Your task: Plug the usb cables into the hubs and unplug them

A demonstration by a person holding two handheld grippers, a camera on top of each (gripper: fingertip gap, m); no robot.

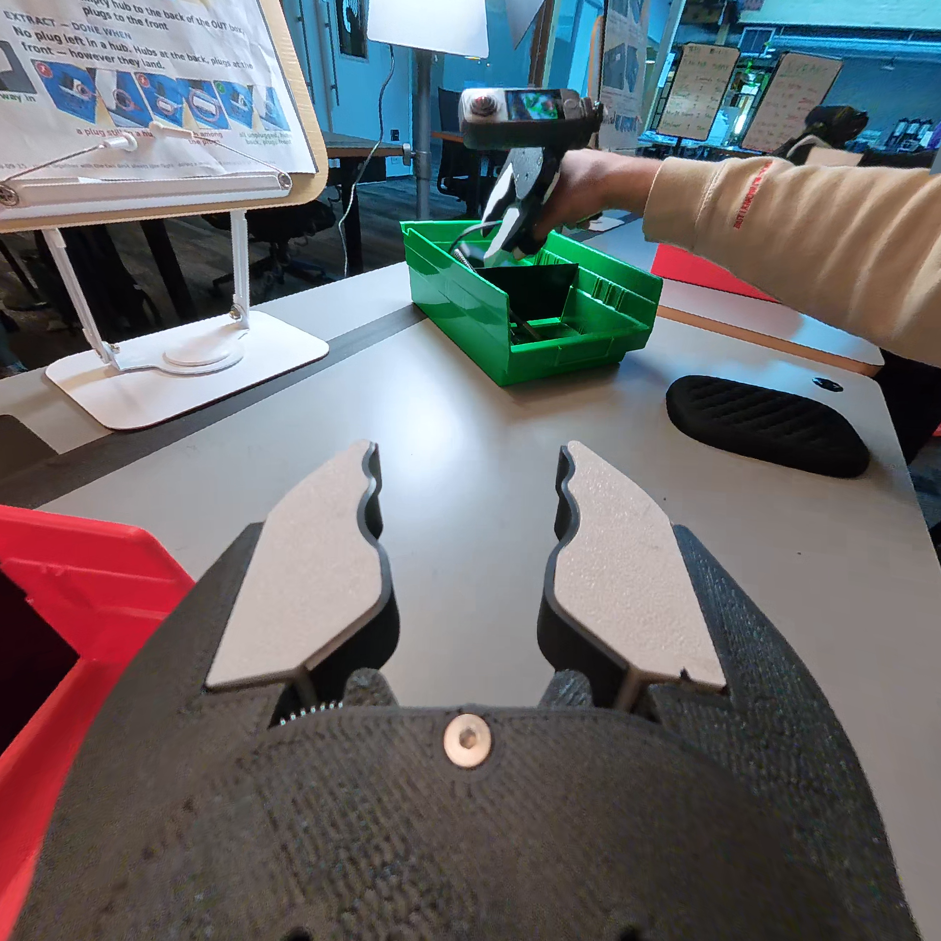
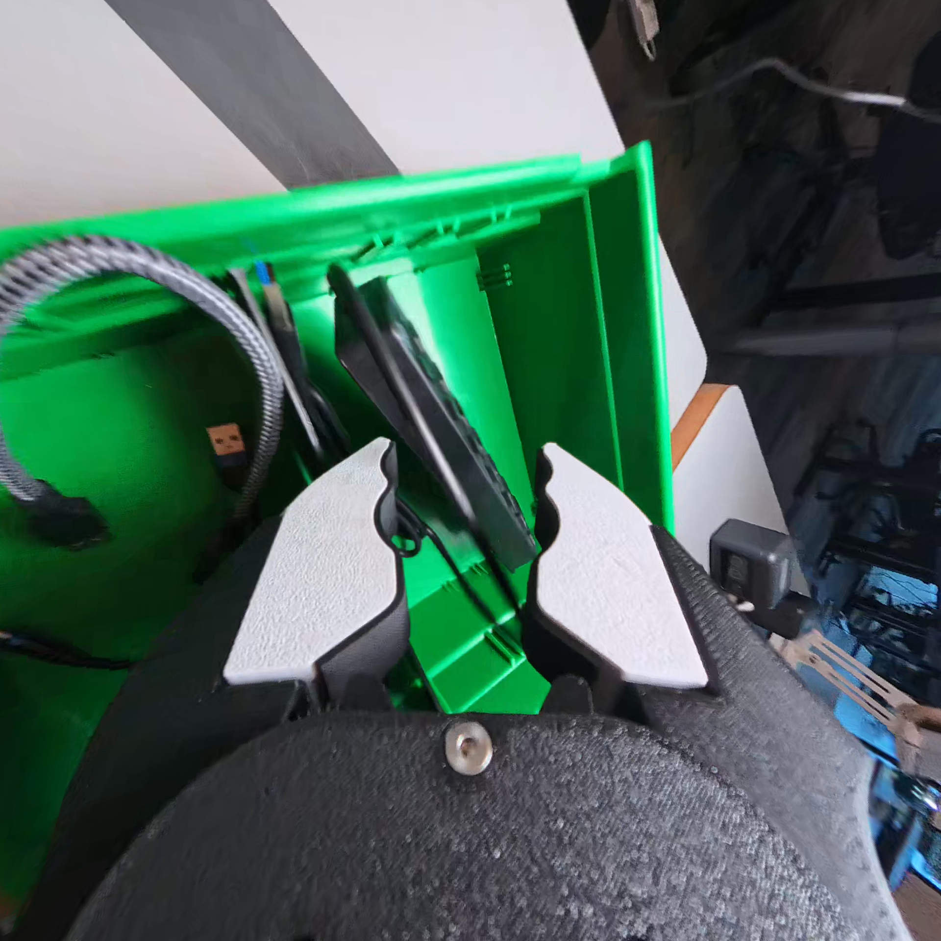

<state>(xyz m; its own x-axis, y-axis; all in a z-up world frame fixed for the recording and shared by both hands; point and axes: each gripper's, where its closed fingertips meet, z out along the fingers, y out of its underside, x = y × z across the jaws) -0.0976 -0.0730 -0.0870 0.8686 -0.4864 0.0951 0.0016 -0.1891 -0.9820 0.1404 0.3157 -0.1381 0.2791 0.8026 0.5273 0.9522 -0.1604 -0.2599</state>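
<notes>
Green bin (image 2: 560,326): black hub (image 2: 433,422) leans at 12 o'clock; cables (image 2: 254,366) loose at 9 o'clock.
Right gripper (image 2: 466,501): wide, empty.
Left gripper (image 1: 468,489): wide, empty.
Progress: no plugging seen yet.

bin (image 2: 560,356) – green | hub (image 2: 438,422) – black | cable (image 2: 244,331) – grey-black braid | second bin (image 1: 76,585) – red

Hub (image 2: 433,417) and cables (image 2: 254,366) crowding bin (image 2: 631,331)

Bins, stand and pad on the desk (image 1: 458,458)

A bin (image 1: 529,315) near the far edge holds a hub (image 2: 433,422) and cables (image 2: 153,295); stand (image 1: 188,356) at its left, pad (image 1: 764,422) by the right edge, another bin (image 1: 76,585) near-left.
</notes>
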